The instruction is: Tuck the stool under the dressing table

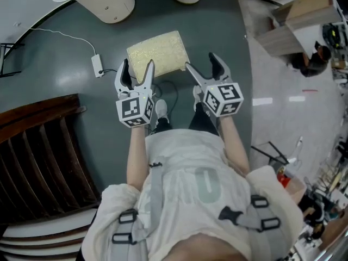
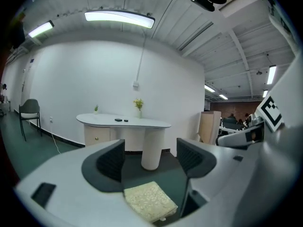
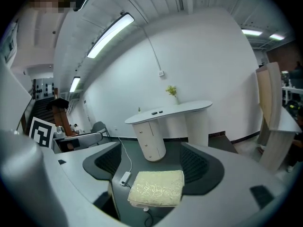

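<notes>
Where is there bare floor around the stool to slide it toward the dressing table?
The green floor between the stool and the dressing table is bare, as is the strip right of the stool. The left side is crowded: a power adapter and its cable lie there.

Head cam top-down; L/R cams low toward stool [image 1: 157, 56]

White adapter [image 1: 98, 65] with cable [image 1: 64, 35] on green floor [image 1: 49, 80]; dark wooden slats [image 1: 38, 151] left; grey chair [image 2: 29, 109] by wall [image 2: 94, 74].
</notes>
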`<state>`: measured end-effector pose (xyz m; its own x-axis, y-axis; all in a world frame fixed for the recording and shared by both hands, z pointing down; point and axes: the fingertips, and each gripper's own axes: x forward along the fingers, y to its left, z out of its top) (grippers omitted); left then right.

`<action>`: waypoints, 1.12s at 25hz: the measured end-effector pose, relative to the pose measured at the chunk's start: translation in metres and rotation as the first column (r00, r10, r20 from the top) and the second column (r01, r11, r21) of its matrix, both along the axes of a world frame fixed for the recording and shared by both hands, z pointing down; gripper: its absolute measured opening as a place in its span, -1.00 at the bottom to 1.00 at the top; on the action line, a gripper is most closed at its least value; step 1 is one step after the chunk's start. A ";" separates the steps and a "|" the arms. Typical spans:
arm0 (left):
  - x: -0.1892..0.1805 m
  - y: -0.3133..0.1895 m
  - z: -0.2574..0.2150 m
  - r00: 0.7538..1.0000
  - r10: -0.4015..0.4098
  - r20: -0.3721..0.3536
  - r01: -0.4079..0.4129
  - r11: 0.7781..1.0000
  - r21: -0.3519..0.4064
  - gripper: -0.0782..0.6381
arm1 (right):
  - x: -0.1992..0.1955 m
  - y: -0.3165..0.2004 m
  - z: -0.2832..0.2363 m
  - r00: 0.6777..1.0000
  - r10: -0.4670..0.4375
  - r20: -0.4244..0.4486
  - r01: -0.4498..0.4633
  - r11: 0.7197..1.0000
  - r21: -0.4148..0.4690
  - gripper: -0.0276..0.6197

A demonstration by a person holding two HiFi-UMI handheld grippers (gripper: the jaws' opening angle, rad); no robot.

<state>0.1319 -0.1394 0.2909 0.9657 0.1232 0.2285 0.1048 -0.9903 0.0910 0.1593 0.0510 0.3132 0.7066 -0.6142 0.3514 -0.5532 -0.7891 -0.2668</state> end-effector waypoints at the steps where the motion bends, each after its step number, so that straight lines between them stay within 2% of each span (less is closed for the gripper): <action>1: 0.000 -0.004 0.007 1.000 -0.007 0.013 0.007 1.000 0.003 0.12 | 0.003 -0.001 0.007 1.000 -0.006 0.009 0.006 1.000 -0.021 0.20; 7: 0.012 -0.041 0.075 0.995 -0.030 0.090 0.024 0.997 0.067 0.12 | 0.026 -0.015 0.068 0.998 -0.044 0.050 0.050 0.989 -0.141 0.20; 10: 0.017 -0.061 0.132 0.988 -0.040 0.151 0.027 0.996 0.088 0.12 | 0.038 -0.022 0.121 0.994 -0.061 0.091 0.079 0.976 -0.203 0.20; 14: 0.016 -0.085 0.226 0.969 -0.052 0.243 0.034 0.996 0.078 0.11 | 0.051 -0.030 0.206 0.988 -0.060 0.143 0.099 0.955 -0.281 0.20; 21: -0.021 -0.088 0.377 0.923 -0.006 0.386 -0.005 1.000 0.028 0.12 | 0.050 -0.019 0.353 0.976 -0.044 0.212 0.128 0.909 -0.396 0.20; 25: -0.042 -0.089 0.450 0.882 0.011 0.471 -0.024 0.999 0.023 0.12 | 0.047 -0.010 0.418 0.963 -0.046 0.265 0.160 0.889 -0.430 0.20; 28: -0.056 -0.094 0.495 0.849 -0.004 0.528 -0.016 0.999 0.032 0.12 | 0.041 0.001 0.455 0.950 -0.054 0.307 0.200 0.862 -0.467 0.20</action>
